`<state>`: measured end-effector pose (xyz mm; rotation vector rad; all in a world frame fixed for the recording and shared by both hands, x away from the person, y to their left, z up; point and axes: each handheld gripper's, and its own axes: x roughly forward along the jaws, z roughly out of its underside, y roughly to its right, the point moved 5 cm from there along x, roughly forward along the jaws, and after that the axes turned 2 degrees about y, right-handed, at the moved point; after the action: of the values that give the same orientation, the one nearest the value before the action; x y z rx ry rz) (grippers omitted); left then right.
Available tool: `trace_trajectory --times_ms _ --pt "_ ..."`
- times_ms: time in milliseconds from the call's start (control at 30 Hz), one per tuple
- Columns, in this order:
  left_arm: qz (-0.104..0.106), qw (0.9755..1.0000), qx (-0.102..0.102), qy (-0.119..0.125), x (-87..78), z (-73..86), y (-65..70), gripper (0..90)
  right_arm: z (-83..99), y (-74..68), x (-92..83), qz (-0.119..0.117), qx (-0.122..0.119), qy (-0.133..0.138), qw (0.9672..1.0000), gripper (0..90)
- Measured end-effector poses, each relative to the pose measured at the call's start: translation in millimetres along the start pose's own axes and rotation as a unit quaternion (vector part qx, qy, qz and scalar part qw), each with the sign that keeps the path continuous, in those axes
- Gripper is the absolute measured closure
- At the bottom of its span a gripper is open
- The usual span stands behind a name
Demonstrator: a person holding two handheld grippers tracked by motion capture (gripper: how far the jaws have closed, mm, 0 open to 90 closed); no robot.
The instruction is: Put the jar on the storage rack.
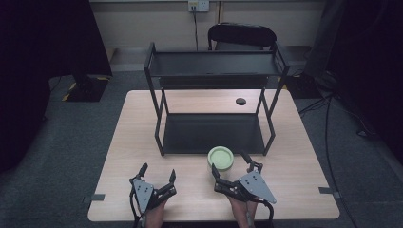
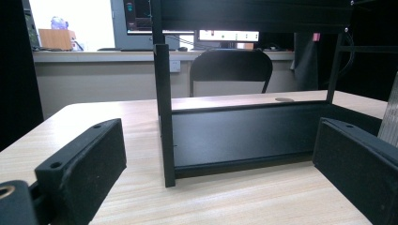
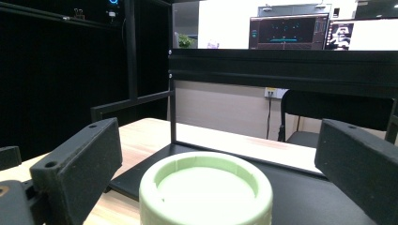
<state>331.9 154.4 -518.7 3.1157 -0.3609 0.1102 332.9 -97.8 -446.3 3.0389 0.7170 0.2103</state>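
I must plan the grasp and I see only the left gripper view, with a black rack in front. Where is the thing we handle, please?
Observer: A pale green round container stands on the table, just in front of the black rack, on its right half.
Operator: Is the right gripper near it?
Observer: Yes. The right gripper is open, with one jaw on each side of the container, not clamping it.
Operator: Is the container open on top?
Observer: In the right gripper view its top shows a raised rim around a shallow recess; I cannot tell whether that is a lid.
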Motion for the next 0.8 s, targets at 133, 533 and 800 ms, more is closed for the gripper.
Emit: trace_trajectory --times_ms 133,533,800 --pt "0.000 1.0000 0.000 0.000 0.0 0.0 0.0 2.5 1.2 -1.8 2.1 -0.004 -0.002 0.000 1.0000 0.1" --pt "0.000 1.0000 0.000 0.000 0.0 0.0 0.0 2.5 7.4 -7.6 8.2 -0.012 -0.006 -0.003 0.9999 0.1" --pt "0.000 1.0000 0.000 0.000 0.0 0.0 0.0 2.5 14.9 -10.2 11.8 -0.021 -0.012 -0.015 0.9996 0.0"
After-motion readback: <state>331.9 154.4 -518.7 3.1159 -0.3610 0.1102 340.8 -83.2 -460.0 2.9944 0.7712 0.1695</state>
